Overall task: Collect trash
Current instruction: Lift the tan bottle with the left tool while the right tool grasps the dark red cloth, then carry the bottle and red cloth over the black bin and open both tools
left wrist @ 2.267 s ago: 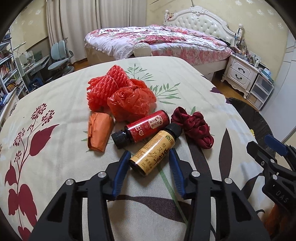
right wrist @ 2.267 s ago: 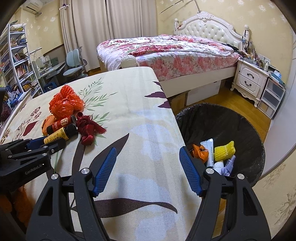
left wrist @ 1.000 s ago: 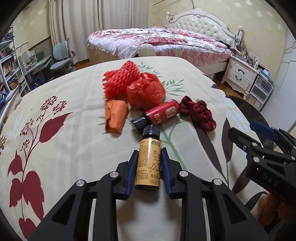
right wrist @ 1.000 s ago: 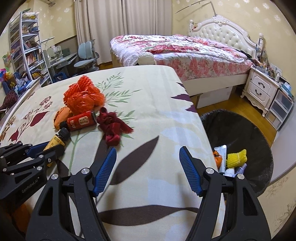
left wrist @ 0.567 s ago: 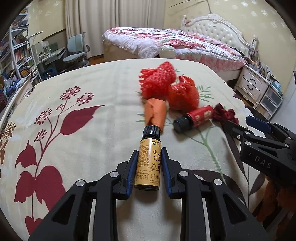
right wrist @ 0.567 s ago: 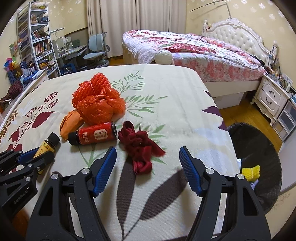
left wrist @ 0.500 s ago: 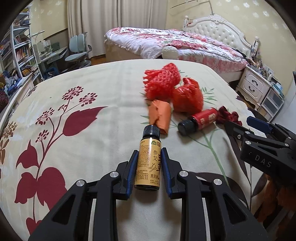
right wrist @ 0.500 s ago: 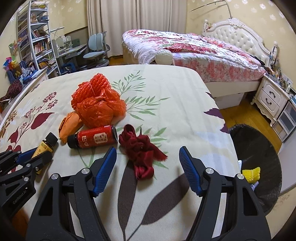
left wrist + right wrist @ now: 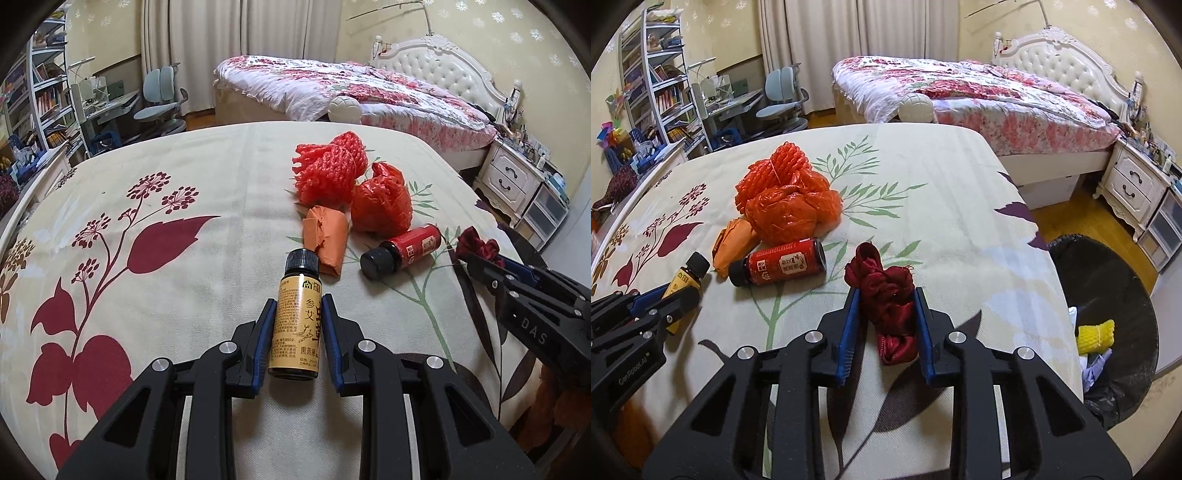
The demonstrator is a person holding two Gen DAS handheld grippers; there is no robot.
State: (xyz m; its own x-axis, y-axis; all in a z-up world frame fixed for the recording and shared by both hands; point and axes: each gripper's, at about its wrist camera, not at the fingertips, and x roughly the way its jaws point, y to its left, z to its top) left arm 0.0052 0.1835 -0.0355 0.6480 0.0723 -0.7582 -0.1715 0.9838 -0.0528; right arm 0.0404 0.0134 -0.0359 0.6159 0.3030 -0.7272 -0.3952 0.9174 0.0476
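Trash items on a cream floral cloth, with a black bin at its edge.
A yellow-labelled bottle (image 9: 296,325) and a crumpled dark red ribbon (image 9: 886,295) are each pinched between blue gripper pads. A red bottle (image 9: 779,266) lies sideways beside orange paper (image 9: 733,240), red plastic bag (image 9: 783,214) and foam netting (image 9: 783,162).

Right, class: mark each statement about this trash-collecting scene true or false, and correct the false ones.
1. The left tongs are shut on the yellow-labelled bottle. True.
2. The red-labelled bottle stands upright. False: it lies on its side on the patterned cloth.
3. The right tongs have the dark red fabric between their fingers. True.
4. The bin is empty. False: it holds a yellow foam net and other scraps.
5. The orange paper wad sits inside the bin. False: it lies on the cloth beside the red plastic bag.
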